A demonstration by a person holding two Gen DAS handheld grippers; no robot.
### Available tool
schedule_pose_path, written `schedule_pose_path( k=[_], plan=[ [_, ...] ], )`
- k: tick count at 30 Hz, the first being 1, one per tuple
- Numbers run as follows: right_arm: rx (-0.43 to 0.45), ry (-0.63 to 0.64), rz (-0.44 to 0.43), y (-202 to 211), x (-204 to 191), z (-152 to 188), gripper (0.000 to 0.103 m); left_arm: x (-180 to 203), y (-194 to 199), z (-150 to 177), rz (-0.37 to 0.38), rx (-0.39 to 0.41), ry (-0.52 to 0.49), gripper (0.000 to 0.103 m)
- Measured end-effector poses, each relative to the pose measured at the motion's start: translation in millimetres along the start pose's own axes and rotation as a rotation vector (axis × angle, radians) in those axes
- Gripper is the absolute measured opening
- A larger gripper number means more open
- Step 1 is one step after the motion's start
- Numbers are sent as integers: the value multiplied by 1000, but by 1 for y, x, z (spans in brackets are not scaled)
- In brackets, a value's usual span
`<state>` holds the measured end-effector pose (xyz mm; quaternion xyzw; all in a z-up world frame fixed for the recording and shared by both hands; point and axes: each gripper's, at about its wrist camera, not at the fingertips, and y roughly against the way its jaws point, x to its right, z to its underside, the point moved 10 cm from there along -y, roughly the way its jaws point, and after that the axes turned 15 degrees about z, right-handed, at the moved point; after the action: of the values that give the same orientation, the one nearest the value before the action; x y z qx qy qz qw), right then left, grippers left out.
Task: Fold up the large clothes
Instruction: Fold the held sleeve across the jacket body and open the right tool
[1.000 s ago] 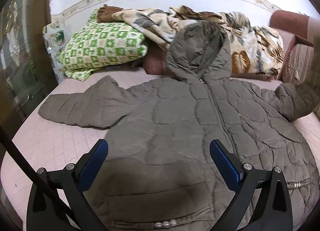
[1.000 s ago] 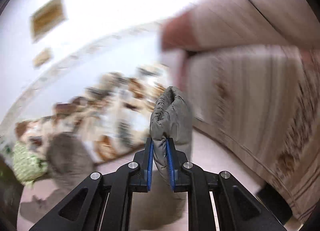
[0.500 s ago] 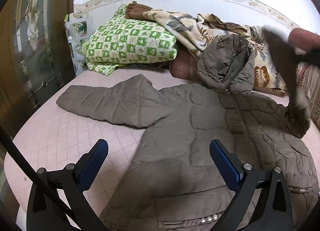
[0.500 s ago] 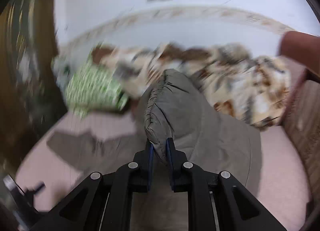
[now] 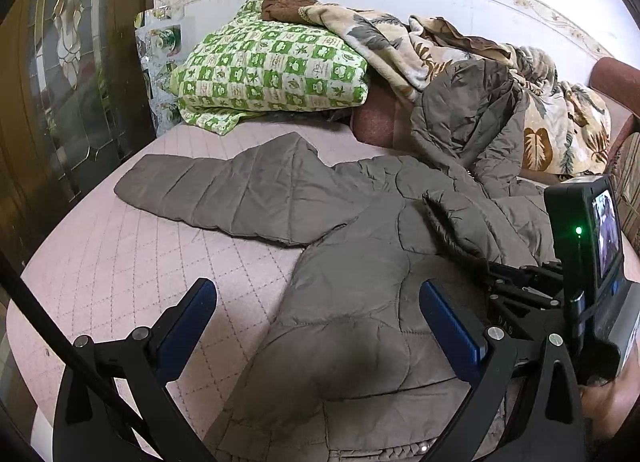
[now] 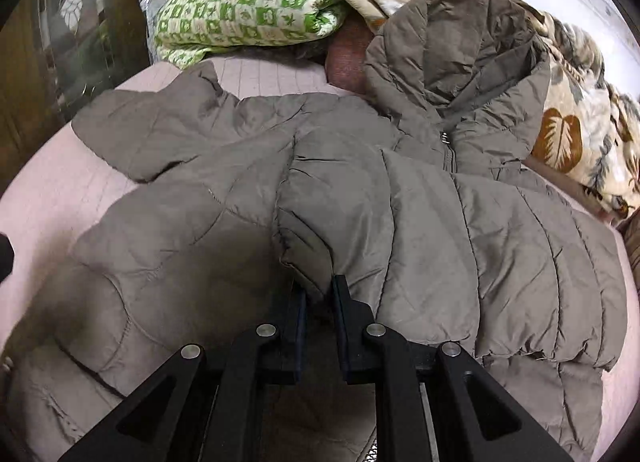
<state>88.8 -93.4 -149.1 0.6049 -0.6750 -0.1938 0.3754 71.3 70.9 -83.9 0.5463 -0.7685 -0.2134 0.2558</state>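
Observation:
A grey-brown quilted hooded jacket [image 5: 360,282] lies front up on a pink quilted bed [image 5: 120,262]. One sleeve [image 5: 224,194] stretches out flat to the left. The other sleeve [image 6: 340,222] is folded across the chest, and my right gripper [image 6: 319,294] is shut on its cuff, low over the jacket's middle. My left gripper [image 5: 316,314] hovers open above the jacket's lower left part, nothing between its fingers. In the left wrist view the right gripper's body and camera [image 5: 588,262] show at the right edge. The hood [image 6: 460,42] rests against the bedding at the back.
A green checked pillow [image 5: 272,66] and a leaf-patterned blanket [image 5: 552,130] are piled at the head of the bed against the white wall. A dark wooden door with patterned glass [image 5: 68,74] stands at the left. A reddish headboard [image 5: 616,78] rises at the right.
The right gripper swung down and leftward with the sleeve cuff, laying that sleeve across the jacket's chest. The left gripper shifted a little leftward, so more of the outstretched sleeve shows.

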Motion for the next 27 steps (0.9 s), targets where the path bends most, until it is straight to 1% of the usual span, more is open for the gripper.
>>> schedule_pose_path(
  k=[4,9,12,14,16,19,24,27],
  plan=[
    [2,7,-3,-6,-6,1,14,-1,-1,0,-7,0,3,101],
    [20,34,20,-9,-12,5,15,-1,-4,1,-14,-4,3,101],
    [38,57,35,-5,-13,3,21,-1,-4,0,-16,3,4,101],
    [51,71,44,-1,-15,3,27,-4,-2,-3,-26,22,11,101],
    [74,85,66,5,-16,3,29,-7,1,-5,-36,41,23,101],
    [124,110,121,18,-17,-1,39,-15,6,-8,-54,63,45,101],
    [183,120,159,38,-18,-7,42,-27,10,-9,-74,70,82,101],
    [209,154,210,46,-21,-7,45,-31,13,-9,-81,77,94,101]
  ],
)
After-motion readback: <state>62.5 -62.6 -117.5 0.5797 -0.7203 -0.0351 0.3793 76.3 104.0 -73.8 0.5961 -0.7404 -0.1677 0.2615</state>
